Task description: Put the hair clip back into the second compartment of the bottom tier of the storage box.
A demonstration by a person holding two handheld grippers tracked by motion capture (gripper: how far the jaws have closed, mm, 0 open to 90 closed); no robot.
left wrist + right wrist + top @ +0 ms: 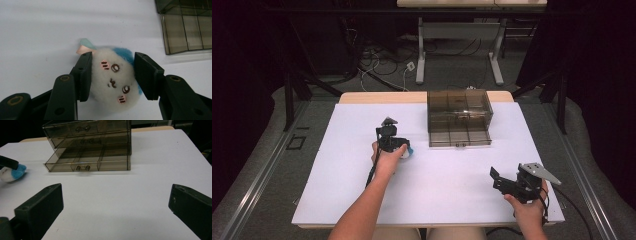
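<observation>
High view: left gripper (398,148) down on the white table (342,165), clamped on a plush toy (408,151) just left of the smoky drawer box (459,117)

Left gripper view: jaws pinching the toy's sides, grasp step apparently done; next, lift toward the open drawer (186,32)

Right gripper view: jaws spread wide, empty

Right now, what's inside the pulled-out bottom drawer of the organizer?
The bottom drawer of the smoky organizer shows bare divided compartments, nothing lying in them. The closed drawers above are too dark to judge. The plush toy sits outside, between the left gripper's fingers.
</observation>
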